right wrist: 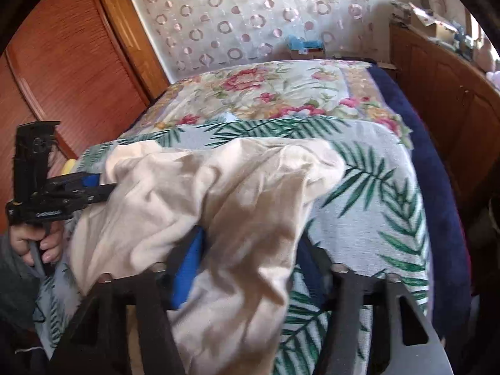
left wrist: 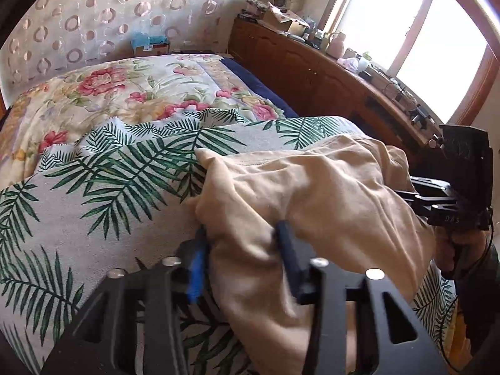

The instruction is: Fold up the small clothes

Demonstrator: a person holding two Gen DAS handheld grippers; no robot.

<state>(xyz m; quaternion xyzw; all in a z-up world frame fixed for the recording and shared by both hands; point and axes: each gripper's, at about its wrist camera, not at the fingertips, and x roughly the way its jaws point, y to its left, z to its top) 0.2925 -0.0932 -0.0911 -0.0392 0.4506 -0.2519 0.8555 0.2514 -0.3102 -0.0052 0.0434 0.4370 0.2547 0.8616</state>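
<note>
A beige cloth garment (left wrist: pixel 318 187) lies bunched over the palm-leaf sheet (left wrist: pixel 93 193) on the bed. My left gripper (left wrist: pixel 242 243) is shut on a fold of the garment near its left edge; its blue fingers (left wrist: pixel 197 265) pinch the cloth. It also shows at the left of the right wrist view (right wrist: pixel 103 184), its tips at the garment's edge. My right gripper (right wrist: pixel 247 250) is shut on the garment (right wrist: pixel 218 193), which drapes over its fingers (right wrist: pixel 187 268). The right gripper shows at the right of the left wrist view (left wrist: pixel 406 192), its tips hidden by cloth.
A floral quilt (left wrist: pixel 125 93) covers the far half of the bed, with a dark blue blanket (right wrist: pixel 437 187) along its right side. A wooden cabinet (left wrist: pixel 312 72) with clutter runs along the right under a window. Wooden wardrobe doors (right wrist: pixel 62 62) stand on the left.
</note>
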